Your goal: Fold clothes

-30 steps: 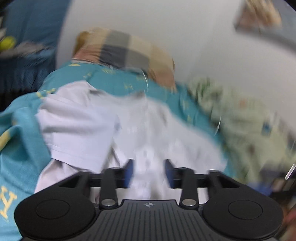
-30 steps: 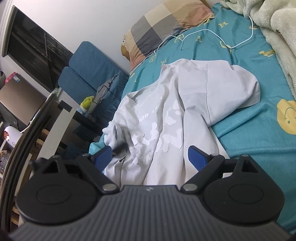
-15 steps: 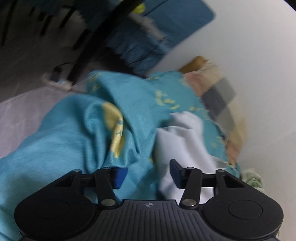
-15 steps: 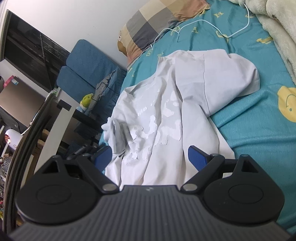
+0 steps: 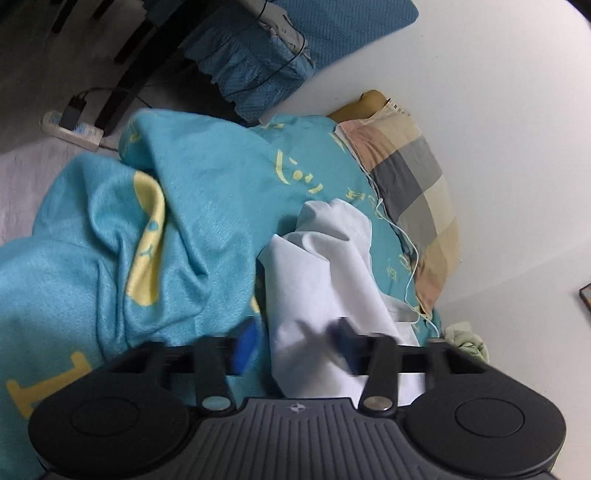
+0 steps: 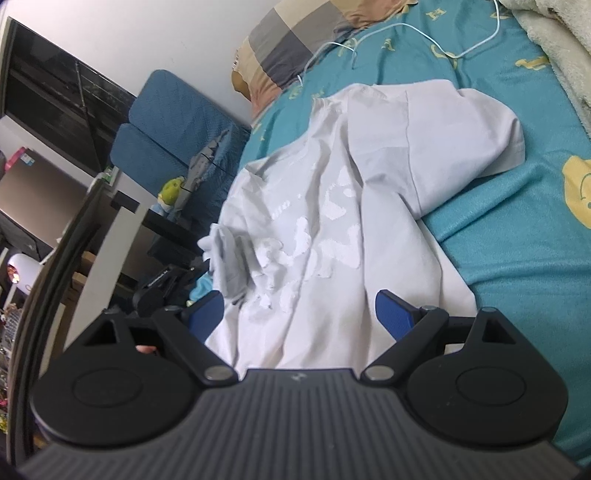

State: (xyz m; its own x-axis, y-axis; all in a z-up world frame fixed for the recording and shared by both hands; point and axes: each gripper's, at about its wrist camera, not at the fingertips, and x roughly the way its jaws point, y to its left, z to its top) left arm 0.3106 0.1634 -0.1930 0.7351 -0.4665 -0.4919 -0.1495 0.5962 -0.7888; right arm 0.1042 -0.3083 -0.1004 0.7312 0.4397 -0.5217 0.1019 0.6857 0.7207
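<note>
Bed: the teal sheet [image 6: 517,229] carried the whole job, rumpled into deep ridges on the left in the left wrist view
Shirt: the white T-shirt [image 6: 332,206] lay crumpled mid-bed, one sleeve [image 6: 472,136] spread to the right, the other sleeve [image 6: 229,258] bunched at the left edge; I judged flattening had to come before any fold
Pillow: the checked pillow [image 6: 295,40] sat far, beyond the collar
Cable: a white cable [image 6: 406,31] ran just past the collar; a wide pull might have snagged it
Right gripper [image 6: 300,314]: jaws wide apart over the near hem, holding nothing
Left gripper [image 5: 295,343]: jaws blurred but apart around a shirt fold, not clamped; best to pinch the sleeve's edge and draw it outward
</note>
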